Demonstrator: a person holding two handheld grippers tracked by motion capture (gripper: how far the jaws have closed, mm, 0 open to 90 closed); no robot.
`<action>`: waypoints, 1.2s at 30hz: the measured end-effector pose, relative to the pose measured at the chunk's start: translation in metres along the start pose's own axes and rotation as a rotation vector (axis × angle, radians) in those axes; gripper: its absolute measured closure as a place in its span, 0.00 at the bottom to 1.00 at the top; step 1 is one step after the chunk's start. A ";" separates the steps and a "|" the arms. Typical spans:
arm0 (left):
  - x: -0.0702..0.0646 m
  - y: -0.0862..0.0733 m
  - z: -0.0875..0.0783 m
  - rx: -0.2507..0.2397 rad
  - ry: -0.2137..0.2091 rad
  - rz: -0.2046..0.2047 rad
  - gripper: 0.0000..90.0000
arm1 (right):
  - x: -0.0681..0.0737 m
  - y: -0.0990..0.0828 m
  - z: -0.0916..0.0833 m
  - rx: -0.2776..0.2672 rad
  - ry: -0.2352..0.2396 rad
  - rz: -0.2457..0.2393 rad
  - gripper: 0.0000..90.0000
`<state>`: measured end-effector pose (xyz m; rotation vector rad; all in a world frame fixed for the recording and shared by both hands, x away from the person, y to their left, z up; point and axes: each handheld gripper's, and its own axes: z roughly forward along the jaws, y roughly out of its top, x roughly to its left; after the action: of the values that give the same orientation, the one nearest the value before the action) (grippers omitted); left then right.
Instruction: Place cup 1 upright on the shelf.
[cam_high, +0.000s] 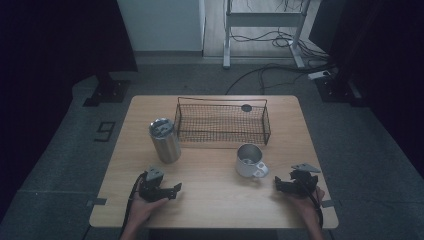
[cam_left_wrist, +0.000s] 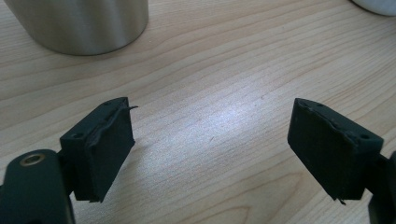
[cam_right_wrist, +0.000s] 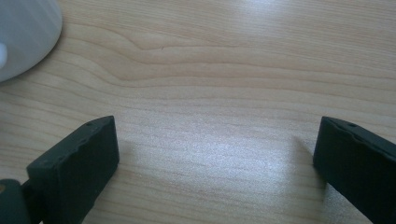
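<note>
- The left gripper (cam_high: 176, 188) is resting low on the near left of the wooden table (cam_high: 210, 200), its jaws standing wide apart over bare wood with nothing between them.
- The right gripper (cam_high: 278, 184) is sitting at the near right, its jaws likewise spread wide and gripping nothing.
- A hand (cam_high: 142, 209) is holding the left gripper from the near edge, a cable trailing back beside the wrist.
- The white mug (cam_high: 250, 161) is standing upright just beside the right gripper, handle turned toward the near edge; I cannot tell what is inside.
- The steel tumbler (cam_high: 165, 140) is standing upright beyond the left gripper, well apart from the mug, a lid on its top.
- The black wire basket (cam_high: 222, 122) is sitting behind both vessels, at the far middle of the table; a small dark round thing (cam_high: 246, 107) is showing at its far right.
- No writing is readable on either vessel.
- Nothing is standing between either gripper and the vessel ahead of it.
</note>
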<state>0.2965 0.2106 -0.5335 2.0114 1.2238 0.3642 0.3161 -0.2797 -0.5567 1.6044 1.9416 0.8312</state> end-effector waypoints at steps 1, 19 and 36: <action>0.000 0.000 0.000 -0.002 -0.002 -0.001 0.16 | 0.000 0.000 0.000 0.000 0.000 0.000 0.00; -0.001 0.000 -0.001 -0.003 -0.025 -0.008 0.16 | 0.000 0.000 0.000 -0.001 -0.002 0.002 0.00; 0.001 -0.001 -0.003 -0.008 -0.021 -0.004 0.17 | 0.000 0.000 0.000 -0.001 -0.002 0.001 0.01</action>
<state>0.2949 0.2130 -0.5326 2.0001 1.2116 0.3445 0.3160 -0.2798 -0.5567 1.6054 1.9386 0.8307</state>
